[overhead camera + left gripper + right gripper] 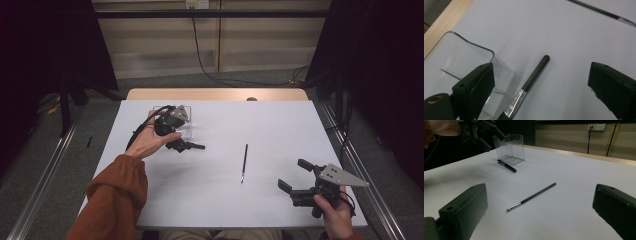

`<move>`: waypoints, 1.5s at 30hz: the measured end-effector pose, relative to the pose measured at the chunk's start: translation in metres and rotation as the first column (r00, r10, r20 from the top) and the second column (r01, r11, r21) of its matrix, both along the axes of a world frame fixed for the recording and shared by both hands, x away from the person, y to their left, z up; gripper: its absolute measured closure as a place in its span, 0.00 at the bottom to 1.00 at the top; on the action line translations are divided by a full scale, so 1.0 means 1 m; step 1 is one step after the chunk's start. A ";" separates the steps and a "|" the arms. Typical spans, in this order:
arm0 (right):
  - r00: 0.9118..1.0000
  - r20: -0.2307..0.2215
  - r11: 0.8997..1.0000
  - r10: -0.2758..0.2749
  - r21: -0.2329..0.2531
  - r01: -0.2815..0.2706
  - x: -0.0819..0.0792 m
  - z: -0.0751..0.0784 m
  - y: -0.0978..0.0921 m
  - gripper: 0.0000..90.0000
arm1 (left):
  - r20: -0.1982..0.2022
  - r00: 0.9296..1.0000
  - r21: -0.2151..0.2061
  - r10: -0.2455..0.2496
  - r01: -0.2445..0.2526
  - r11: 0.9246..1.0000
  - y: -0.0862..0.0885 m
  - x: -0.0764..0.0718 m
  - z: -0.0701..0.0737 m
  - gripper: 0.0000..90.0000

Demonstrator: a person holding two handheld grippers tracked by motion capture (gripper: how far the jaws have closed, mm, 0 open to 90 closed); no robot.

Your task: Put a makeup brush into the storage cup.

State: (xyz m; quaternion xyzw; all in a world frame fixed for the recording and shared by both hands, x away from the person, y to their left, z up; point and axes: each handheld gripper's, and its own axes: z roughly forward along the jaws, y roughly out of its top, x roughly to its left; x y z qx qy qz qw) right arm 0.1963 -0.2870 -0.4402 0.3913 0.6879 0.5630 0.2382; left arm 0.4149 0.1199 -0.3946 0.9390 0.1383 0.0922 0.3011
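A clear acrylic holder [184,125] stands at the table's far left, also seen in the left gripper view [461,55] and right gripper view [510,147]. A thick black-handled brush with a silver ferrule [532,77] lies on the table beside the holder [507,166]. My left gripper [542,72] hangs open just above this brush, one jaw at the holder's corner; it touches nothing [172,132]. A thin dark brush [244,162] lies mid-table [531,197]. My right gripper [292,174] rests open near the front right, facing the thin brush [541,192].
The white table top [225,205] has a wooden strip [215,94] along its far edge. Metal rails run along both sides on the floor. A cable hangs down the back wall [197,50]. The thin brush's tip shows at the left gripper view's top right [604,11].
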 end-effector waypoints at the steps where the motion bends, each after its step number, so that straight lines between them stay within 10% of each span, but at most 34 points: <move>1: 1.000 -0.001 1.000 0.000 0.000 0.000 0.000 0.000 0.000 0.00 | -0.020 1.000 0.006 -0.004 0.004 1.000 -0.001 0.001 -0.002 0.08; 22: 1.000 -0.003 1.000 0.001 0.000 -0.001 0.000 0.000 0.000 0.00 | -0.107 0.989 0.184 -0.101 0.119 0.976 -0.019 0.009 -0.026 0.09; 27: 1.000 -0.005 1.000 -0.003 -0.003 0.003 0.001 0.000 0.000 0.00 | -0.101 0.987 0.247 -0.121 0.143 0.959 -0.021 0.016 -0.032 0.13; 30: 1.000 -0.005 1.000 -0.003 -0.004 0.003 0.001 0.000 0.000 0.00 | -0.120 0.988 0.243 -0.092 0.119 0.963 -0.020 0.019 -0.038 0.15; 34: 1.000 -0.005 1.000 -0.001 -0.003 0.001 0.000 0.000 0.000 0.00 | -0.118 0.986 0.286 -0.119 0.149 0.947 -0.021 0.022 -0.042 0.20; 45: 1.000 -0.009 1.000 -0.016 0.000 0.016 0.001 0.000 0.001 0.00 | -0.135 0.983 0.312 -0.124 0.161 0.936 -0.022 0.027 -0.042 0.34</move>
